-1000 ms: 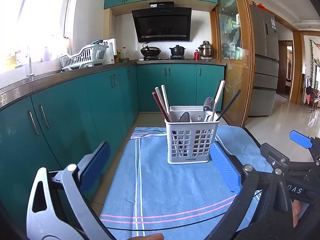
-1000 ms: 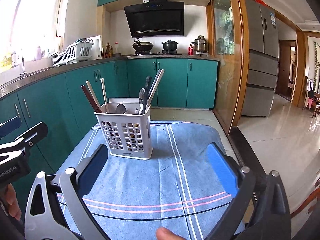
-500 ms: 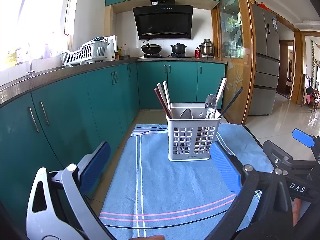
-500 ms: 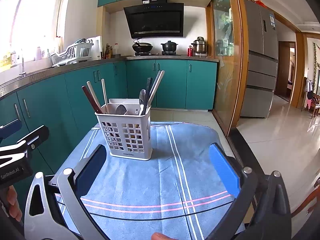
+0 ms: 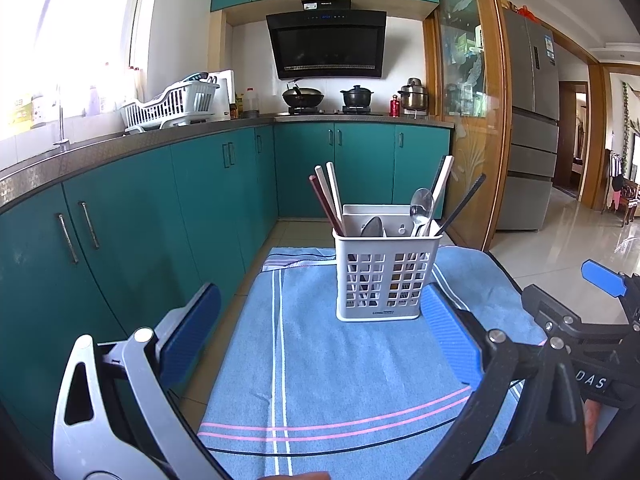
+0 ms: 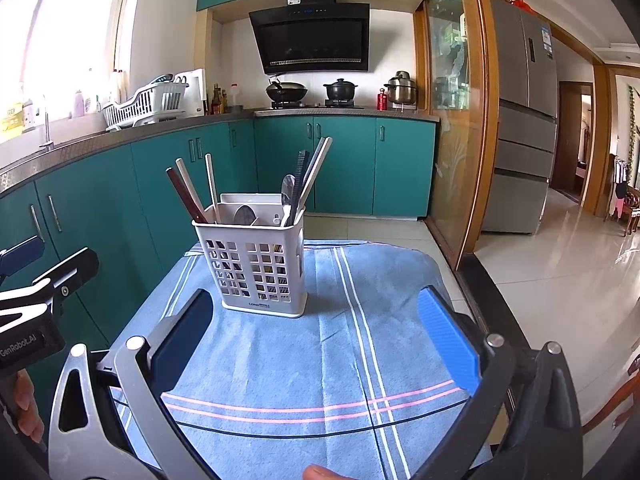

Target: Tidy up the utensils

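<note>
A white slotted utensil caddy stands upright on a blue towel. Chopsticks lean out at its left, a metal spoon and more sticks at its right. My left gripper hovers open in front of the caddy, nothing between its blue pads. My right gripper is open too, near the towel's front, with the caddy ahead to its left. Each gripper shows at the edge of the other's view.
Teal base cabinets run close along the left, with a dish rack on the counter. A stove with a wok and pots lies beyond. A glass door and fridge stand right, with tiled floor beside the towel.
Both grippers have drawn back and risen slightly, so the caddy sits a little lower and farther in both views. Neither gripper has changed its opening.
</note>
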Motion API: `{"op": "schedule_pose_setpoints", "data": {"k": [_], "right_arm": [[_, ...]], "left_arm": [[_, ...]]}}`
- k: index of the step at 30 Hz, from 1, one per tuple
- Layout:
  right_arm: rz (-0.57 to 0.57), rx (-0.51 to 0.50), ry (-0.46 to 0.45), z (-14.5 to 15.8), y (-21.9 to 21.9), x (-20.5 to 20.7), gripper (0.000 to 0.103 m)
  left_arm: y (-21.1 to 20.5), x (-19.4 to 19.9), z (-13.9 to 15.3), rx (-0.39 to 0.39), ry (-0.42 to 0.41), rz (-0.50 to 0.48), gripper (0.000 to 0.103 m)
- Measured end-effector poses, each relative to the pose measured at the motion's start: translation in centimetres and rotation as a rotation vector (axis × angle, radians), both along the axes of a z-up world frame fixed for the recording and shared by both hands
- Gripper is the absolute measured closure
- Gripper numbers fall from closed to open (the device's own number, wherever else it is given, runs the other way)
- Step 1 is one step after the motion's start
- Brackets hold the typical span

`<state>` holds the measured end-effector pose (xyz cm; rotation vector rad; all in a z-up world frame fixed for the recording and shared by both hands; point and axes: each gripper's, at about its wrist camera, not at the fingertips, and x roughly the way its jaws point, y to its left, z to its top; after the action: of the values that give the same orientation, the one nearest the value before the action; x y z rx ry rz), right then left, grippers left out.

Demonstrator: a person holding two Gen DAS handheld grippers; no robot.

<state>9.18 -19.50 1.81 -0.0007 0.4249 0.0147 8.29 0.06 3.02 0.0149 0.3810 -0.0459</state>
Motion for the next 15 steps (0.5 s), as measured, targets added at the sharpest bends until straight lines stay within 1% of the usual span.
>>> {"op": "schedule_pose_setpoints", "data": {"k": [15], "right_arm": [[0.016,-0.002,0.014,-0.32,0.2,0.0,0.003]], "left_arm": [[0.12,-0.02,-0.49,-0.017,0.021,-0.018,0.004]]}}
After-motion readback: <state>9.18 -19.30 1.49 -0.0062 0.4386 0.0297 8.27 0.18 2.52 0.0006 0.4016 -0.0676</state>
